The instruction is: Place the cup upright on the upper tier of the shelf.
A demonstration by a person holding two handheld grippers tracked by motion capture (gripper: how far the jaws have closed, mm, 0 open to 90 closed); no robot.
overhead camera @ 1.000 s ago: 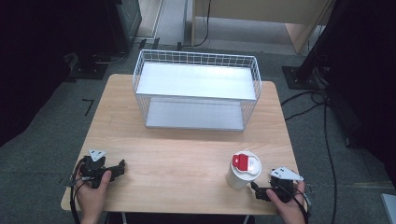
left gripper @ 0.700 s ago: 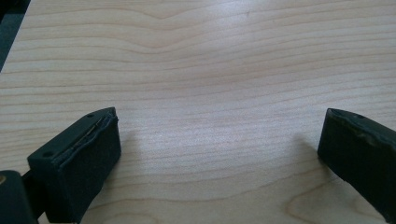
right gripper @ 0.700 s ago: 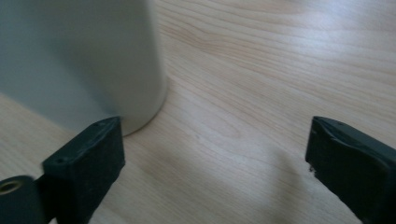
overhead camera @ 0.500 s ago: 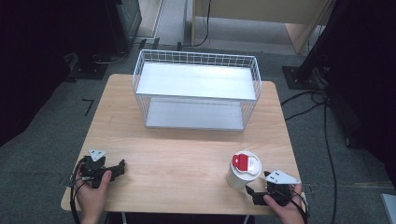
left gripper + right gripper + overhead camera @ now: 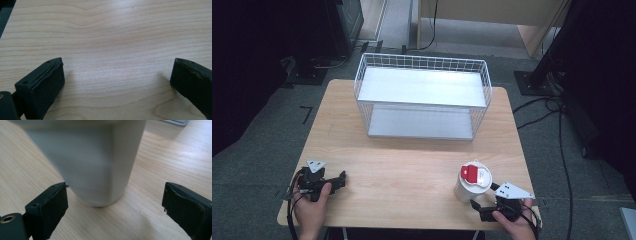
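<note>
In the right gripper view the white cup point(image 5: 92, 162) is blurred, and the top edge cuts off its upper part. In the high view, at the desk's point(image 5: 412, 175) near right corner, the cup's red lid marking point(image 5: 470, 173) is too small to read.

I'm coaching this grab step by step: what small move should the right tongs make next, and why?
Probably ease the right tongs forward a little more, then close. Their jaws stand wide open low on the table, and the white cup stands upright just ahead of them, closer to one jaw and not yet between the pads. The left tongs rest open far off.
</note>
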